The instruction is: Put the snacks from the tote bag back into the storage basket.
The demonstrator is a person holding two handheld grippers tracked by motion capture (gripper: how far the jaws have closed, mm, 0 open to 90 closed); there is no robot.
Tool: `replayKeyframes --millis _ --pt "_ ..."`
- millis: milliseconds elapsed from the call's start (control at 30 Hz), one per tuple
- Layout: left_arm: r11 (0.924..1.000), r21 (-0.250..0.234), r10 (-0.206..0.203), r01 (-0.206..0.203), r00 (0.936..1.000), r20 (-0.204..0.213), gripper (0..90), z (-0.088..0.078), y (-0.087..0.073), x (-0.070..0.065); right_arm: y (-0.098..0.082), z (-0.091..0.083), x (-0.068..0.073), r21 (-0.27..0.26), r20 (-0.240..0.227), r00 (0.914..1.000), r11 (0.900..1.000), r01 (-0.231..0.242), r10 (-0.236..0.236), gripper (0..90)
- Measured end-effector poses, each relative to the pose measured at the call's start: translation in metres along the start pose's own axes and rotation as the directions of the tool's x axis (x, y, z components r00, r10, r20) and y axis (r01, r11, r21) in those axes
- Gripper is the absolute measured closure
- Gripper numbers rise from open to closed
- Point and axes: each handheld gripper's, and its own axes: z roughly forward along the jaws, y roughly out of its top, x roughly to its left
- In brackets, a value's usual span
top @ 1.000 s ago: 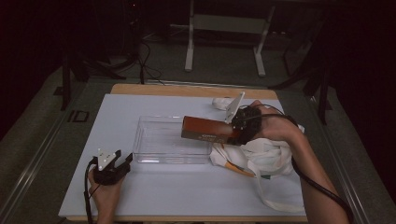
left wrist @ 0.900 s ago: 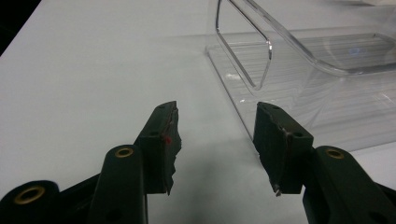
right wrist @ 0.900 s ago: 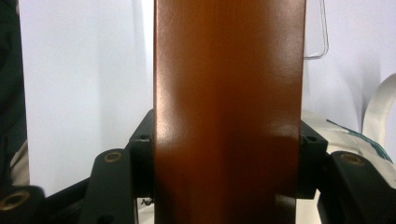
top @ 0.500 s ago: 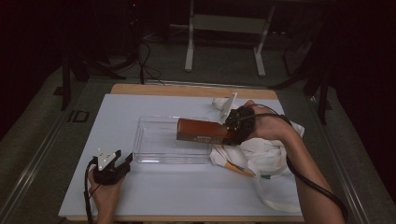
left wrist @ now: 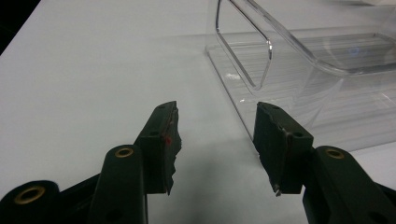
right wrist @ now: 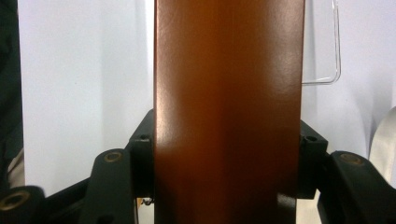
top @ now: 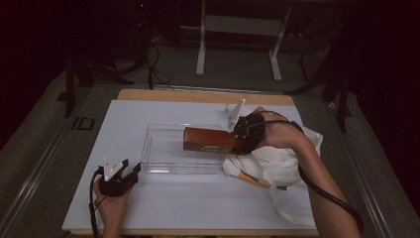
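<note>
The brown box [top: 210, 140] has shifted left over the clear tray [top: 163, 166], lying crosswise, clenched in the right tool [top: 242, 141].

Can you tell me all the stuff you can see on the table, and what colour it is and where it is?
Long brown rectangular box: one, brown, clamped in the right gripper, over the right end of the clear bin.
Clear plastic rectangular bin: one, see-through, middle of the table.
White cloth bag: one, white, right side of the table, under the right forearm.
Orange stick-shaped thing: one, orange, on the bag's near edge; too small to tell what it is.
White table: one, white top.
Left gripper: one, black, near left, jaws open with nothing between them.
Right gripper: one, black, holding the box.
</note>
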Motion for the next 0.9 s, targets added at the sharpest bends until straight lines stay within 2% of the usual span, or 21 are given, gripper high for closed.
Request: replayKeyframes --millis 900 --pt "1.0 -0.002 -0.005 0.005 1.0 0.002 50.8 0.0 0.0 0.0 0.018 0.013 -0.001 0.015 -0.034 0.9993 1.0 0.016 -0.015 42.8"
